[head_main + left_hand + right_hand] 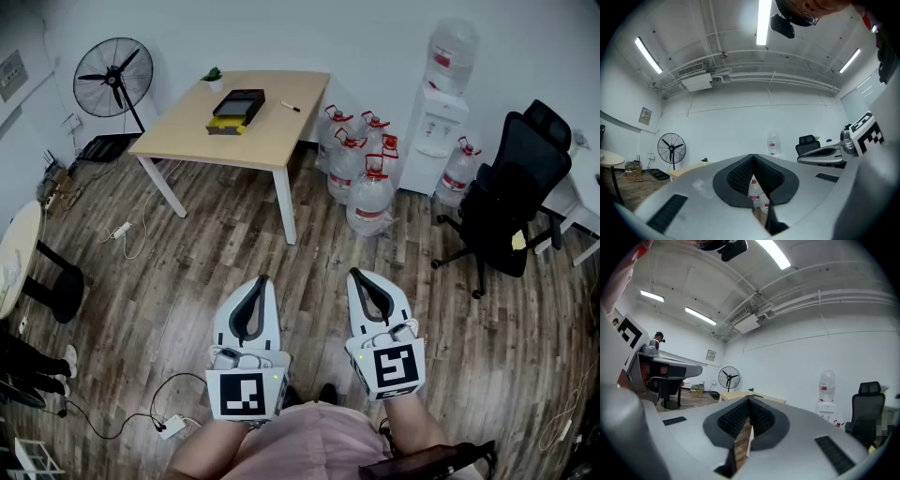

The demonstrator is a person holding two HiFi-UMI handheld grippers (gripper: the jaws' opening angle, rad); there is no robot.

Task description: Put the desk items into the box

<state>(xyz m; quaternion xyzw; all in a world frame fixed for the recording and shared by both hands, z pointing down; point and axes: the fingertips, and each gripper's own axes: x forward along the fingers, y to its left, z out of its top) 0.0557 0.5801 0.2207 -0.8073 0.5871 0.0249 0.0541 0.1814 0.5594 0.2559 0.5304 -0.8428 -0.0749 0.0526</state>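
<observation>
The left gripper (261, 281) and the right gripper (356, 275) hang empty, jaws pressed together, probably because the light wooden desk (178, 136) stands well apart; the black rectangular box (239, 101) sits mid-desk, a black marker (291, 107) by the desk's right edge.

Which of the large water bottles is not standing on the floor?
The bottle on top of the white dispenser; all the other bottles stand on the floor.

A black box (240, 102) with a yellow part at its near end is lying flat near the middle of the worktop (187, 141). A dark pen (290, 107) is lying to its right, apart from it. A small green plant (213, 75) is standing at the far edge.
</observation>
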